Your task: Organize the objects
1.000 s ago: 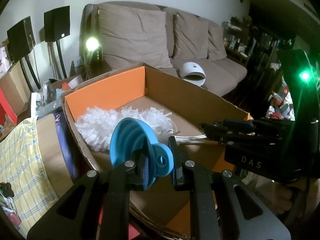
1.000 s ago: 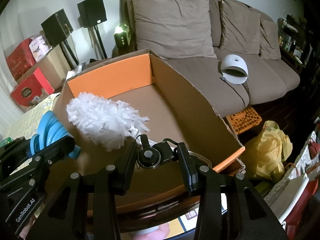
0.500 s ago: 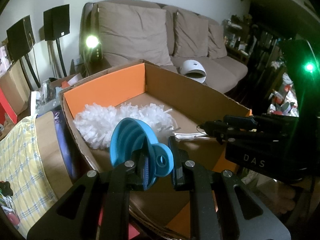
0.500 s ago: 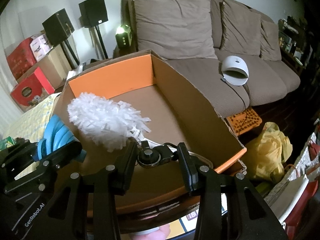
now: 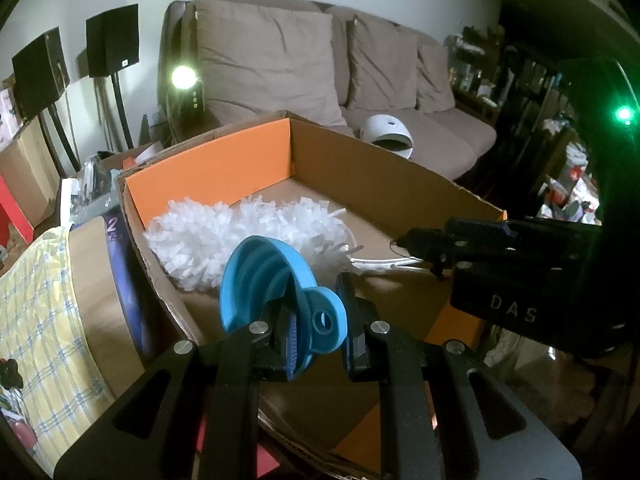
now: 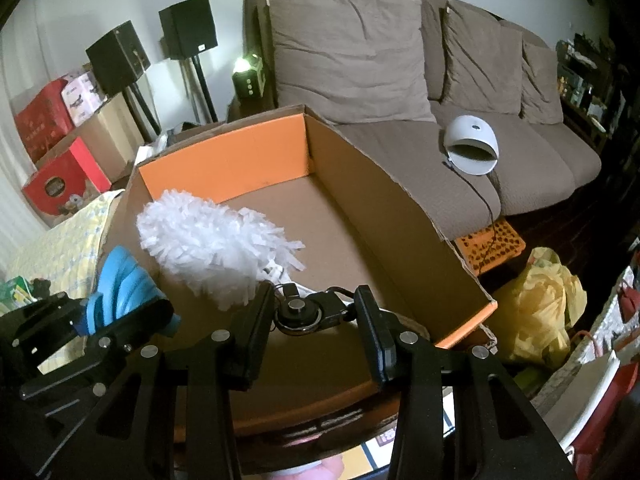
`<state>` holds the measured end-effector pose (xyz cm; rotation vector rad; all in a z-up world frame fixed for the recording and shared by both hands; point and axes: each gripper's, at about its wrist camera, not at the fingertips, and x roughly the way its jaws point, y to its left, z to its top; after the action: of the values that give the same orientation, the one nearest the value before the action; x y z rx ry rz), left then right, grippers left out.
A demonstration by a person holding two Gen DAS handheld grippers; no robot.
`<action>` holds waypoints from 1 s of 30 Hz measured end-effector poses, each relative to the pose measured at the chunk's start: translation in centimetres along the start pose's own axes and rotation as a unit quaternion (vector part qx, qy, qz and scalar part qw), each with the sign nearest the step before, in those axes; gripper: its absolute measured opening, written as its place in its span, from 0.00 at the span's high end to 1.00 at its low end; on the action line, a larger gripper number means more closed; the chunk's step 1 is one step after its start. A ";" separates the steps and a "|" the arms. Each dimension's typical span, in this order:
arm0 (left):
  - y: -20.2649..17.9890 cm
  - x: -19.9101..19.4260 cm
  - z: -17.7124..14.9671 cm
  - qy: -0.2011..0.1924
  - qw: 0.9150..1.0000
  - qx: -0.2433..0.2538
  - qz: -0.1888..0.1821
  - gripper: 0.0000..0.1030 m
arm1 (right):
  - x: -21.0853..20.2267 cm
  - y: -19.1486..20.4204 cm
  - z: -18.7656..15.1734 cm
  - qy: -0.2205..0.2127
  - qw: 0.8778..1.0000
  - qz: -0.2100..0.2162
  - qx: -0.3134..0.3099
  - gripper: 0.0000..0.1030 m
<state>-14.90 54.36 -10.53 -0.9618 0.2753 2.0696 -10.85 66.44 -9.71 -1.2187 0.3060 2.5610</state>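
**Over the cardboard box, both grippers loaded**

Above the near end of the cardboard box [image 6: 400, 216] I have both tools hovering, each with something to drop in. My left gripper [image 5: 316, 336] is pinched nearly shut on the blue collapsible funnel [image 5: 264, 280], gripping it by the flat tab with the hole, so the wide mouth sticks up and forward, clear of the fingers. I judge that hold leaves the bulky part free to fall away cleanly once I let go.

My right gripper [image 6: 314, 322] stands at a middling width with a small black round piece on a cord [image 6: 304, 314] between its pads; it looks clamped, though the contact on the right-hand pad is hard to see.

Inside the box lies the white fluffy duster [image 6: 208, 244], its head along the left wall and its handle pointing towards me. Most of the floor beside it is bare, so that is where I would aim both items. Behind the box sits the brown sofa [image 6: 360, 52] with a white domed lamp [image 6: 472, 146] on its seat.
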 end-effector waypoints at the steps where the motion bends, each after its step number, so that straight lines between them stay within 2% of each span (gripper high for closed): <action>1: 0.0 0.0 -0.1 -0.001 1.000 0.000 0.000 0.85 | 0.1 0.1 0.0 0.001 1.000 0.000 -0.002 0.59; 30: -0.2 0.3 -0.4 0.006 1.000 0.004 -0.001 0.85 | 0.5 0.1 -0.2 0.007 1.000 -0.004 -0.008 0.59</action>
<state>-14.62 54.50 -10.94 -0.9693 0.2876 2.0603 -11.05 66.34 -10.17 -1.2410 0.2834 2.5543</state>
